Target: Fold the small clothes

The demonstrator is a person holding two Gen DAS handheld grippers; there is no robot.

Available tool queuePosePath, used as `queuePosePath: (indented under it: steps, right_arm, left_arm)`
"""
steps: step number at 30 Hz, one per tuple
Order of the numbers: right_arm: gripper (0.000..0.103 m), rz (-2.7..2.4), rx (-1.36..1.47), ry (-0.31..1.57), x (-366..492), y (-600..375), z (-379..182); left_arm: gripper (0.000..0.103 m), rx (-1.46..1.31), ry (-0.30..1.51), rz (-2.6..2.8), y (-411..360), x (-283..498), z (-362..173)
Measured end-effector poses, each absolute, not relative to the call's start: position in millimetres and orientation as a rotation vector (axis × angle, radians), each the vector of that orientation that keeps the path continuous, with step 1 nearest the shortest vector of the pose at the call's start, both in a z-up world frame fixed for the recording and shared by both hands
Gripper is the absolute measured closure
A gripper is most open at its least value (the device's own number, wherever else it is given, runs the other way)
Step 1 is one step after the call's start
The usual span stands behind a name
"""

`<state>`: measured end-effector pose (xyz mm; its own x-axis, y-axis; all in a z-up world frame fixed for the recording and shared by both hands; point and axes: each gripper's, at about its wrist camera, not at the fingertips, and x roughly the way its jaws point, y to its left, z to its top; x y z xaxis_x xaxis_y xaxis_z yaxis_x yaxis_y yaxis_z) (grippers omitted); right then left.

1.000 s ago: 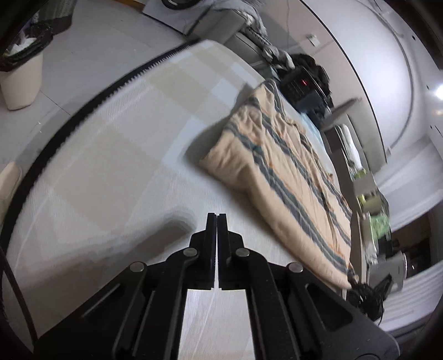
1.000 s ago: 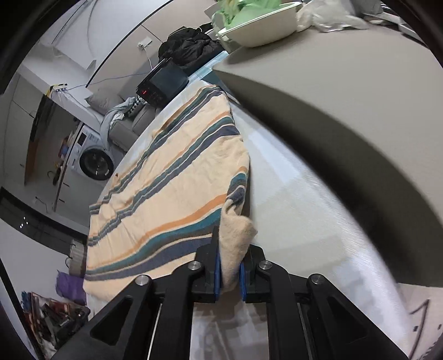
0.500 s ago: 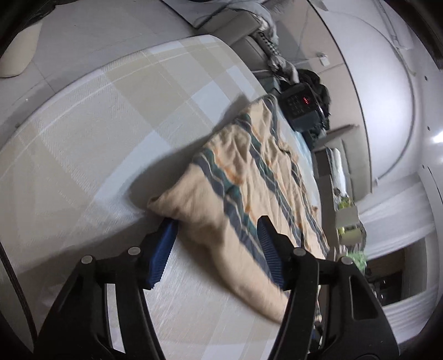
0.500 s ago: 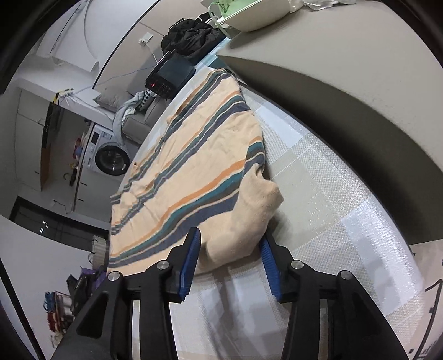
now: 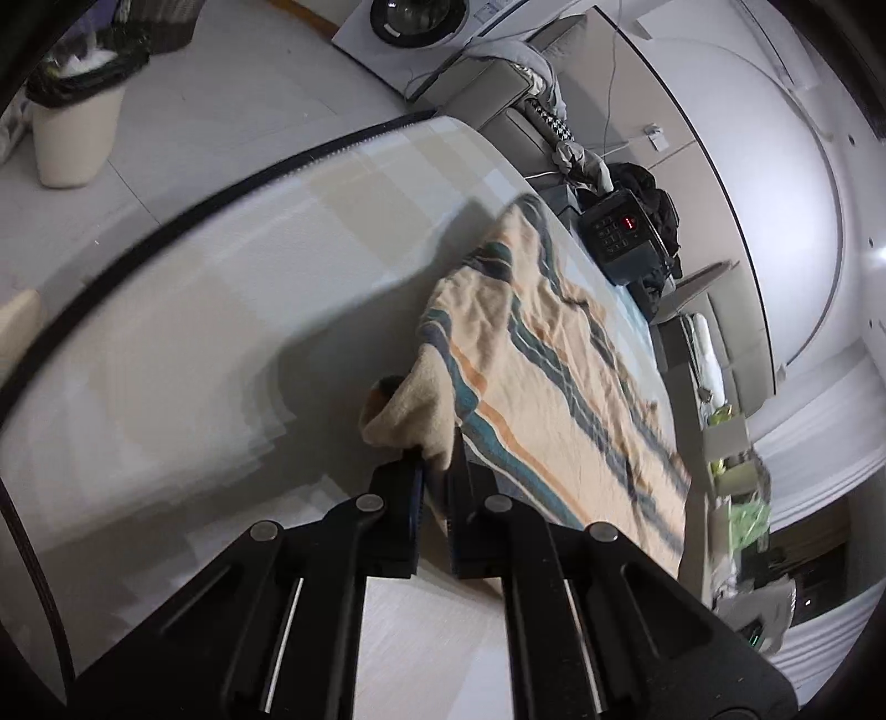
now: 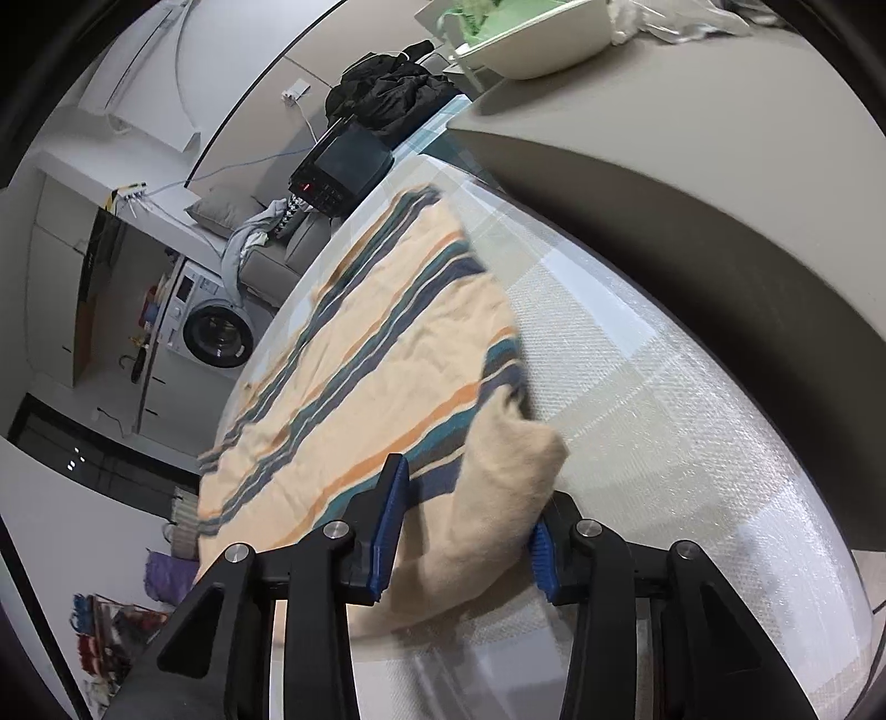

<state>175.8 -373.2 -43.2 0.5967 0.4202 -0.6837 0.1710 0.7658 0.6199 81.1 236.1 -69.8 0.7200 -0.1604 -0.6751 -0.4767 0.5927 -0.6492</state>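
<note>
A peach garment with teal, navy and orange stripes (image 5: 554, 376) lies spread on the checked table cover (image 5: 221, 288). My left gripper (image 5: 434, 471) is shut on the garment's near left cuff, which bunches up above the fingertips. In the right wrist view the same garment (image 6: 376, 354) runs away to the upper left. My right gripper (image 6: 465, 531) straddles its near right cuff. Its jaws are closing, with the plain peach fold between the blue pads (image 6: 387, 526) and a gap still showing on the left side.
A black device with a red display (image 5: 620, 232) stands at the table's far end. A grey counter (image 6: 692, 138) with a white bowl (image 6: 531, 44) rises to the right. On the floor to the left are a bin (image 5: 72, 133) and a washing machine (image 6: 216, 332).
My left gripper, shut and empty a second ago, opened around the near cuff and has closed on it. My right gripper released its cuff, opened wide, and has narrowed a little.
</note>
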Motion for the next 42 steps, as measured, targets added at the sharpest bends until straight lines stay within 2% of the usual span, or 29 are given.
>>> queuePosePath:
  steps: [4, 5, 6, 7, 9, 11, 14, 17, 21, 23, 25, 27, 29, 30, 31, 32, 33, 35, 42]
  right_arm:
    - [0.063, 0.180, 0.683, 0.960, 172, -362, -43]
    - [0.069, 0.179, 0.679, 0.959, 171, -360, -43]
    - [0.081, 0.171, 0.674, 0.961, 171, -359, -44]
    - [0.086, 0.162, 0.677, 0.966, 173, -357, -46]
    - [0.092, 0.156, 0.668, 0.958, 173, -355, -46]
    - [0.093, 0.162, 0.659, 0.933, 169, -357, -39]
    - [0.094, 0.169, 0.623, 0.903, 158, -365, -24]
    - [0.093, 0.128, 0.555, 0.952, 151, -370, -32]
    - [0.078, 0.096, 0.514, 0.967, 147, -376, -36]
    - [0.078, 0.064, 0.448, 0.910, 139, -376, -21]
    - [0.078, 0.044, 0.360, 0.847, 132, -370, -3]
    - [0.078, 0.062, 0.290, 0.807, 126, -359, 10]
    - [0.078, 0.119, 0.192, 0.788, 124, -337, 21]
    - [0.071, 0.140, 0.154, 0.777, 122, -327, 24]
    - [0.063, 0.182, 0.119, 0.762, 121, -313, 26]
    - [0.046, 0.222, 0.110, 0.762, 121, -303, 26]
    - [0.042, 0.267, 0.102, 0.764, 123, -291, 24]
    - [0.041, 0.354, 0.066, 0.775, 126, -263, 18]
    - [0.041, 0.502, -0.070, 0.896, 149, -178, -31]
  left_arm:
    - [0.099, -0.944, 0.779, 0.218, 241, 48, -72]
    - [0.099, -0.944, 0.780, 0.220, 241, 44, -73]
    - [0.099, -0.949, 0.781, 0.219, 242, 39, -75]
    - [0.099, -0.952, 0.785, 0.216, 242, 37, -77]
    - [0.099, -0.958, 0.781, 0.208, 244, 32, -79]
    - [0.099, -0.953, 0.774, 0.202, 244, 27, -78]
    - [0.099, -0.943, 0.767, 0.191, 241, 12, -75]
    - [0.099, -0.928, 0.809, 0.175, 233, -1, -79]
    - [0.095, -0.849, 0.848, 0.168, 230, -8, -71]
    - [0.079, -0.823, 0.824, 0.199, 236, -14, -58]
    - [0.072, -0.731, 0.790, 0.269, 236, -19, -42]
    - [0.069, -0.622, 0.758, 0.328, 234, -25, -25]
    - [0.056, -0.545, 0.743, 0.328, 229, -25, -9]
    - [0.052, -0.518, 0.738, 0.309, 224, -24, -3]
    - [0.043, -0.485, 0.730, 0.274, 216, -21, 3]
    - [0.035, -0.452, 0.730, 0.235, 205, -16, 7]
    - [0.031, -0.431, 0.738, 0.195, 196, -11, 10]
    - [0.016, -0.382, 0.765, 0.082, 168, 11, 11]
    - [0.010, -0.129, 0.925, -0.109, 64, 70, -20]
